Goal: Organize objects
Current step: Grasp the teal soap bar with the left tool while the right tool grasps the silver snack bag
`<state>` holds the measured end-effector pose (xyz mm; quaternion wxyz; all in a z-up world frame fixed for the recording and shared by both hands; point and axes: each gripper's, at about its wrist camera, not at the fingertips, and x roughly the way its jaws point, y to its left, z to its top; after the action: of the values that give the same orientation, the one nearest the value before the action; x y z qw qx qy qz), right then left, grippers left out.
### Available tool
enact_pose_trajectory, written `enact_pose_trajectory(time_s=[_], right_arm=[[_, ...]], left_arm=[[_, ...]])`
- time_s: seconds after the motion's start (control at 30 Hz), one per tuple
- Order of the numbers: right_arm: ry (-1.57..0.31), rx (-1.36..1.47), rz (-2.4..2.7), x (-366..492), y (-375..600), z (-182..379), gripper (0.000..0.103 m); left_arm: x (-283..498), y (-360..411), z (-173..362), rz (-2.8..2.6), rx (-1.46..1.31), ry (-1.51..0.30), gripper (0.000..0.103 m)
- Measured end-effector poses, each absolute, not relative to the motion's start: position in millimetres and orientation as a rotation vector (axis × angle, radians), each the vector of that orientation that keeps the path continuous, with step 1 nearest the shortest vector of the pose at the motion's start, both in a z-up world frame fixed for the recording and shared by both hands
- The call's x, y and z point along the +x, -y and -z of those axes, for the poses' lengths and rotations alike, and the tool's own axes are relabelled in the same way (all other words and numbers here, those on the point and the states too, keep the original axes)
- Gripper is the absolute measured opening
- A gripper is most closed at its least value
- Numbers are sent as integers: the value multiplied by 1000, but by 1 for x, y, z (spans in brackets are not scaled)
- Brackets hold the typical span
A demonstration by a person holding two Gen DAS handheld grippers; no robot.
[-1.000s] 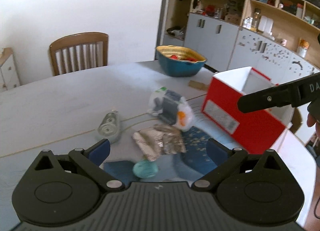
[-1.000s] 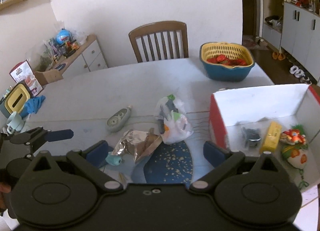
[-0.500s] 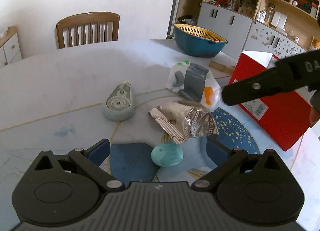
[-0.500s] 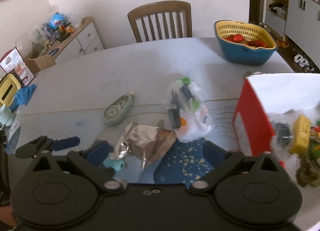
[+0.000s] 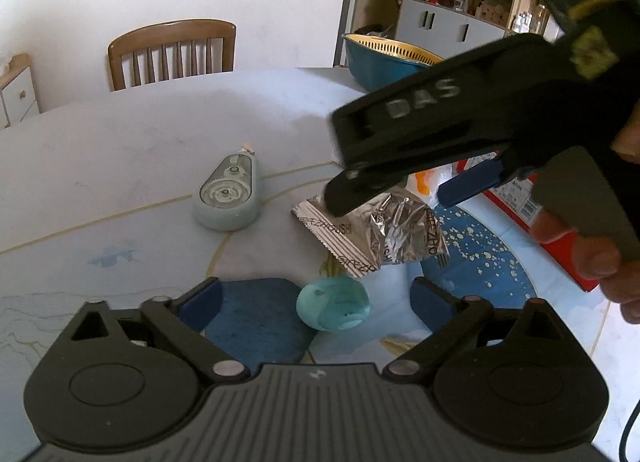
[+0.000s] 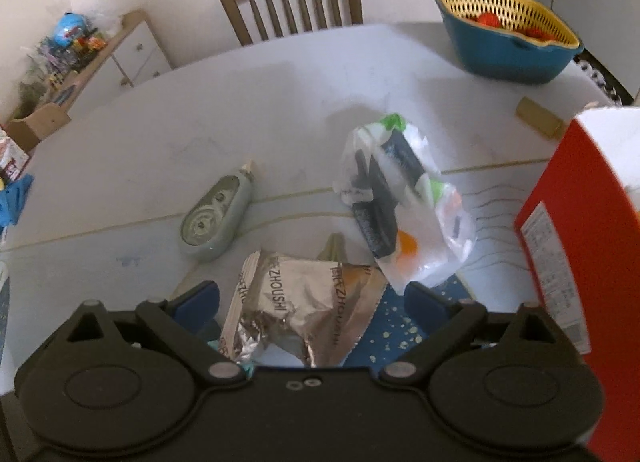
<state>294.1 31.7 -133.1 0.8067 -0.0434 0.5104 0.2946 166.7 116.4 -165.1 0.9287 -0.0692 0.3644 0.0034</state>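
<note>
Left tongs (image 5: 314,298), wide though just narrowing, straddle a teal egg-shaped rubber toy (image 5: 333,308) untouched on the counter (image 5: 120,149). Right tongs (image 6: 312,296), wide open, straddle a crinkled silver foil packet (image 6: 304,310).

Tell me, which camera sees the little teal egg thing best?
The left wrist view: the teal egg-shaped thing lies whole on the table between the open left gripper's fingers. In the right wrist view only a teal sliver peeks out beside the silver foil packet.
</note>
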Motion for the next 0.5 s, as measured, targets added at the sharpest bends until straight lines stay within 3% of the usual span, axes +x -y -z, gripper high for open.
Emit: enact_pose_trajectory(time_s=[0.3, 0.43, 0.5], right_arm=[[-1148, -141, -643, 292, -50, 144, 97], [-1169, -146, -634, 292, -51, 147, 93], [-1173, -156, -630, 291, -52, 147, 88]], left_arm=[[166, -104, 167, 5, -100, -746, 64], [164, -100, 170, -8, -99, -746, 63], [164, -99, 171, -10, -101, -742, 54]])
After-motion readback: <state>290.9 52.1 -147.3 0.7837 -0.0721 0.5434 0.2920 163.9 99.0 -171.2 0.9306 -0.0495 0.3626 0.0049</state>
